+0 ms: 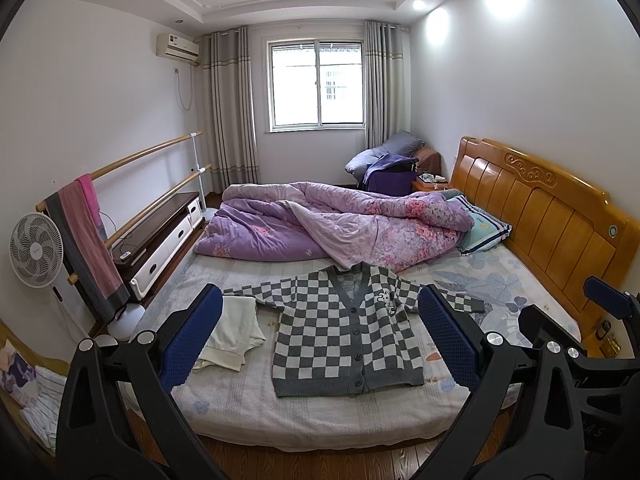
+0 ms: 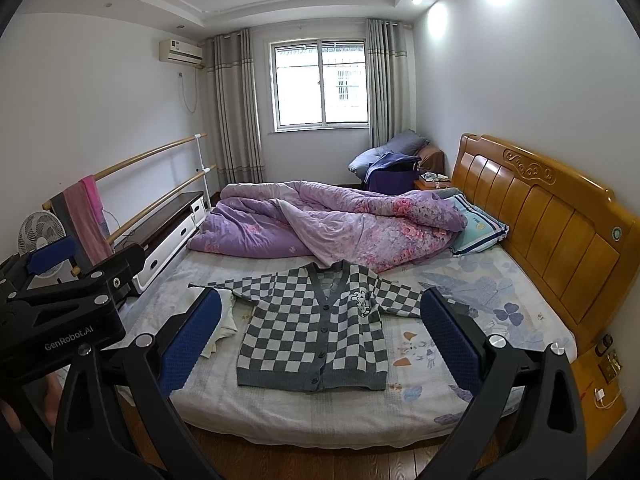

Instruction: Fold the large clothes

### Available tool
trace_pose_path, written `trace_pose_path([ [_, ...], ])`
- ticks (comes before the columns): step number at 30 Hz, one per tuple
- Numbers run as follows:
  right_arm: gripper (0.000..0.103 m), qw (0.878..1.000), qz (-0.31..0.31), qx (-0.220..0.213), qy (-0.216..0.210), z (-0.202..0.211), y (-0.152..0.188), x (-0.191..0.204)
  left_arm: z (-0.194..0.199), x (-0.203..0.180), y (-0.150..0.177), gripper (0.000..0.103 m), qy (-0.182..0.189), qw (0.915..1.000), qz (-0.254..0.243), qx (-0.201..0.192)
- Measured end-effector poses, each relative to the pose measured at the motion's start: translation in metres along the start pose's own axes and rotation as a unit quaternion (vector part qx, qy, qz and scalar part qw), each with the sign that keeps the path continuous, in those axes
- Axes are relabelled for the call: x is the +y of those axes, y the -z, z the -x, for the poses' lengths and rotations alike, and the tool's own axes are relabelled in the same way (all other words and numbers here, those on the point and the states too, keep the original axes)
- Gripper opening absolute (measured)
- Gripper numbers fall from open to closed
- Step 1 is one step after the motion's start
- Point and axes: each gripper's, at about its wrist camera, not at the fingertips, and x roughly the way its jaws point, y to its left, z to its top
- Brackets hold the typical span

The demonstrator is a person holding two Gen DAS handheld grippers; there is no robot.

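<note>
Both sets of tongs hang back off the foot of the bed (image 1: 320, 420), left tongs (image 1: 320, 340) and right tongs (image 2: 320, 340) spread wide, gripping nothing. The checked cardigan (image 1: 344, 332) lies flat, buttoned, centre frame, sleeves out. Folding looks unstarted; next up, reach in and pinch a sleeve.

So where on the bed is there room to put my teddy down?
Bare sheet lies between the checkered cardigan and the headboard, and along the near mattress edge below its hem. The far half is crowded by the purple quilt; a white garment fills the cardigan's left side.
</note>
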Motion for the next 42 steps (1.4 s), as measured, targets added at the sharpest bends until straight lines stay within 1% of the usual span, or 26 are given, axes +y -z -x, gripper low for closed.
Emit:
trace_pose_path([
  [14,0.096,1.000,-0.005,0.005,-0.005,-0.009,0.003,-0.003,-0.001,0.004,-0.001,0.098,-0.002,1.0000,-0.001,0.003],
  [25,0.096,1.000,-0.008,0.009,-0.021,-0.021,0.002,-0.020,-0.006,0.007,-0.003,0.098,-0.009,0.9999,0.001,0.007],
  [28,0.096,1.000,-0.007,0.010,-0.026,-0.023,0.002,-0.026,-0.011,0.003,-0.003,0.098,-0.013,0.9999,0.004,0.010],
  [35,0.096,0.999,-0.005,0.015,-0.036,-0.028,0.001,-0.039,-0.025,-0.021,-0.003,0.098,-0.024,0.9995,0.007,0.018],
  [42,0.096,0.999,0.002,0.023,-0.049,-0.035,-0.002,-0.063,-0.035,-0.045,0.002,0.098,-0.032,0.9990,0.013,0.028],
])
